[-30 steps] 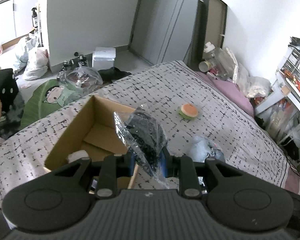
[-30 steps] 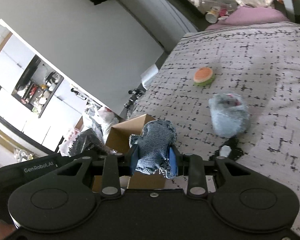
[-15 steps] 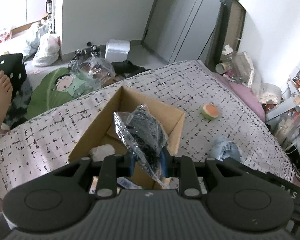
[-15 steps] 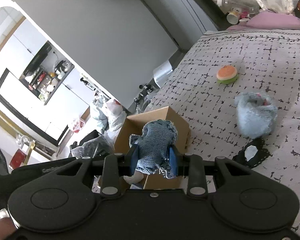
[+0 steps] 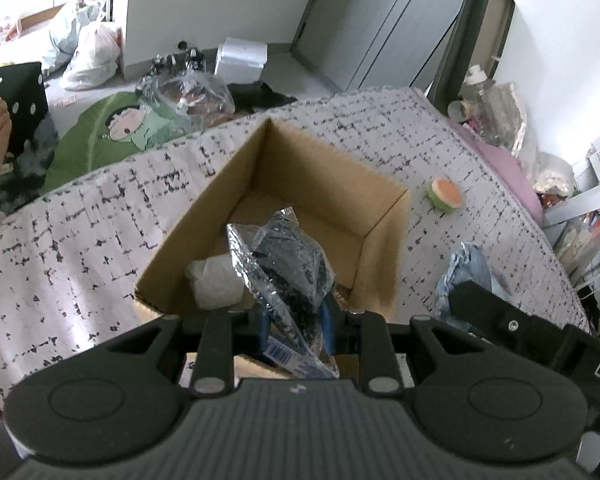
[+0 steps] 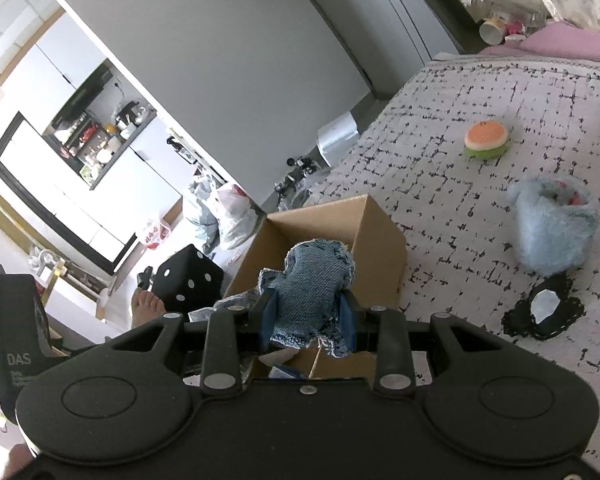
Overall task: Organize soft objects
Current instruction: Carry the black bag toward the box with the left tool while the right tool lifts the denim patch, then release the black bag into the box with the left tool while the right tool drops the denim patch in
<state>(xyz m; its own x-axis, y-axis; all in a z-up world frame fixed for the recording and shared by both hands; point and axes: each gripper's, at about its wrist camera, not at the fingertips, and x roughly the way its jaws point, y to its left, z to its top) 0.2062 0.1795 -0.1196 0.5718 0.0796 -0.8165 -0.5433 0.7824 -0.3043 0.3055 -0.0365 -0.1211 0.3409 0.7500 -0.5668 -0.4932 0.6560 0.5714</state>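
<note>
Step in hand, as I judge it: carrying two soft items to the cardboard box (image 5: 384,240) for deposit. My left gripper (image 5: 294,322) is pinched on a clear plastic bag of dark fabric (image 5: 284,268), held above the near part of the open box. My right gripper (image 6: 307,316) is pinched on a denim plush (image 6: 310,284), held just before the box's near side; from the right wrist view the plush overlaps the opening, but I cannot tell whether it is fully over it. Box sits on the bed (image 5: 80,248), which has a black-flecked cover. Contents visible: one white soft bundle (image 5: 214,284) against the near left wall; remaining floor appears bare cardboard, though the bag hides part of it. Not yet collected on the bed: a burger-shaped plush (image 6: 486,140) beyond the box, a light blue fluffy item (image 6: 552,232) to its right, and a black lace piece (image 6: 544,312) just beside the fluffy one. Next move calls for lowering both loads inside the walls, clear of the rim, then spreading the fingers. Risk: the bag's crinkled film may cling to a pad on release.
</note>
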